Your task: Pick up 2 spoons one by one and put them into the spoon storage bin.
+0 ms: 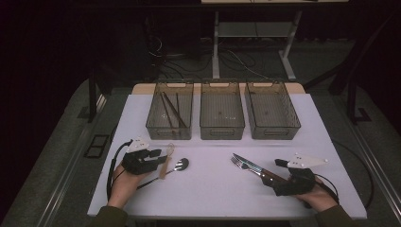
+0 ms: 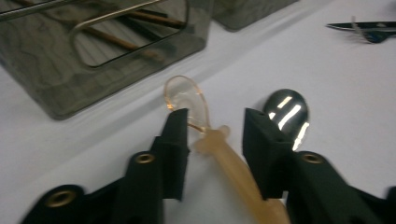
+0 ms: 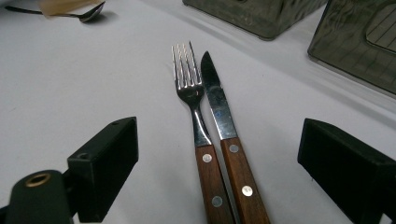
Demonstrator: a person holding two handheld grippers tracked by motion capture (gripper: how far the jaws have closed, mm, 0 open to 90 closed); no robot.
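Note:
A translucent tan plastic spoon (image 2: 224, 158) lies on the white table (image 1: 213, 189), and its handle runs between the jaws of my left gripper (image 2: 215, 116). A small gap shows on each side of the handle, so the pads do not press on it. In the high view the left gripper (image 1: 163, 158) sits at the table's left, over the plastic spoon (image 1: 168, 152). A metal spoon (image 2: 287, 112) rests just to its right. A wood-handled fork (image 3: 198, 121) and knife (image 3: 219, 112) lie side by side between the wide-open jaws of my right gripper (image 3: 218, 128).
Three smoked clear bins stand in a row at the back: the left bin (image 1: 169, 135) holds brown sticks, then come the middle bin (image 1: 222, 135) and the right bin (image 1: 273, 135). Bare table lies between the two sets of cutlery.

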